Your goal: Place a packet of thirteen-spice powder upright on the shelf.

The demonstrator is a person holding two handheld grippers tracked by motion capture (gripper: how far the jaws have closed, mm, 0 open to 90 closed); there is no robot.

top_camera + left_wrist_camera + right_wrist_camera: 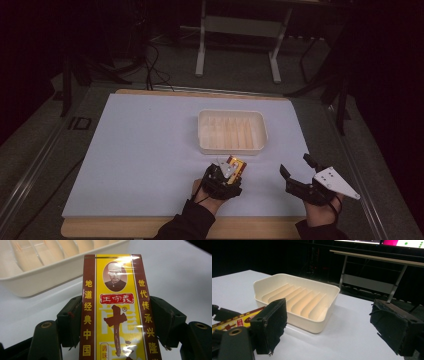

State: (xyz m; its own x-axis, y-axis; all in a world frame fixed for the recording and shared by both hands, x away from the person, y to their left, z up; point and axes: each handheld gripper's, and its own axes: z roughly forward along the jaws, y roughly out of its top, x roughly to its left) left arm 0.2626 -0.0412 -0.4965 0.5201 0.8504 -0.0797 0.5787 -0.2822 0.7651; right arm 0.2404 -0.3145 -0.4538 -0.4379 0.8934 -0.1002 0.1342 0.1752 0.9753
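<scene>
Left gripper (231,172) is clamped on the yellow-and-brown seasoning box (117,312), pads pressing both long sides, and the box sits just off the white table (150,150), right in front of the cream slotted tray (232,131). Right gripper (296,172) hangs beside it, jaws spread wide with nothing between them. So the pick looks done and the carry is the step in hand! Next, by my reading, comes a short move forward over the tray's near wall, then lining the box's narrow edge up with one of the slots between the ribs before letting go. Tilt it wrong and it could land across the ribs.
</scene>
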